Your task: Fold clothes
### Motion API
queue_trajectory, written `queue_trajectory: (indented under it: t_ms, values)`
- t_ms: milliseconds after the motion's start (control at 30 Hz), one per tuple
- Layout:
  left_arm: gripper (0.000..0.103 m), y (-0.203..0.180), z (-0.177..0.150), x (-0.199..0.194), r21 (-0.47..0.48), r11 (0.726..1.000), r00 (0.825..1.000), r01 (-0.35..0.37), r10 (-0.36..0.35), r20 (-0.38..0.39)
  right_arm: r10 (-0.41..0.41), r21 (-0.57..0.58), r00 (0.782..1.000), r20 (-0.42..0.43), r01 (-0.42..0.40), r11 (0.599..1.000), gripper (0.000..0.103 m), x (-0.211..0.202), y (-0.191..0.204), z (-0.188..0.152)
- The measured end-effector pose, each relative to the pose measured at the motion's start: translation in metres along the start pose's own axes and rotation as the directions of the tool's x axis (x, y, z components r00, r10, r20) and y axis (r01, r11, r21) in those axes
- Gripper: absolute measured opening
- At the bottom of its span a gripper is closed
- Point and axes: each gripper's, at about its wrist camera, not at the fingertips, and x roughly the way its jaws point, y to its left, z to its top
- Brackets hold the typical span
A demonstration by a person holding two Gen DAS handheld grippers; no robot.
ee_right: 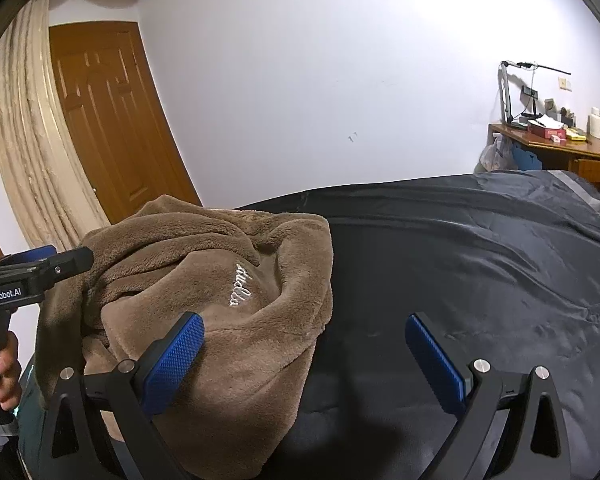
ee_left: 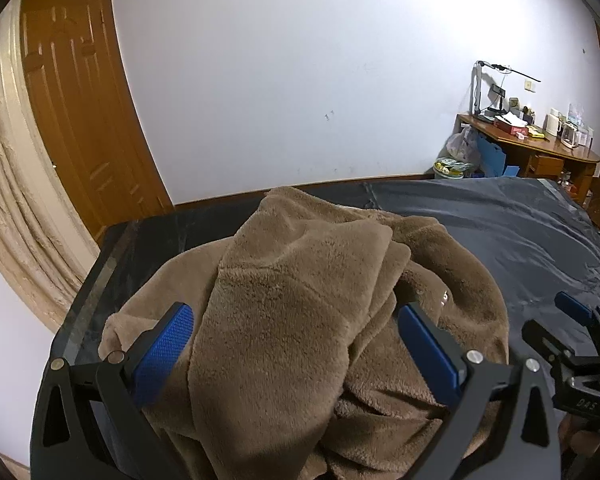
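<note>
Brown plush fleece garment (ee_left: pixel 300 312) with white embroidered script is lying bunched in a rumpled heap on the dark navy sheet-covered bed (ee_left: pixel 520 240), near its left edge, with the curtain and wooden door standing beyond. Left gripper (ee_left: pixel 296 344) is hanging over the heap with its blue-padded fingers (ee_left: pixel 164 352) spread wide, a thick fold lying between them — not yet pinched, as far as I can judge. To the right, the right gripper (ee_right: pixel 304 356) is hovering with fingers likewise spread; its left pad (ee_right: pixel 176 360) is sitting against or just over the heap's right flank — I cannot tell which — while the other pad is hanging over bare sheet.

Folding looks barely begun. Doing this step well probably means finding a true hem or shoulder seam rather than grabbing the loose bulk — pinching one layer only, lifting, and spreading the garment flat on the open sheet to the right before any crease is attempted.
</note>
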Motion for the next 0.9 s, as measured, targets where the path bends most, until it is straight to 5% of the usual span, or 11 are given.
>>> queue_trajectory:
  t_ms: [633, 900]
  values:
    - [0.103, -0.016, -0.017, 0.026, 0.029, 0.999, 1.000, -0.025, 0.025, 0.003, 0.005, 0.010, 1.000, -0.013, -0.005, 1.000, 0.102, 0.005, 0.002, -0.002]
    - [0.103, -0.014, -0.041, -0.007, 0.041, 0.998, 0.999, -0.042, 0.041, 0.030, 0.006, 0.009, 1.000, -0.010, -0.006, 1.000, 0.102, 0.002, 0.002, -0.002]
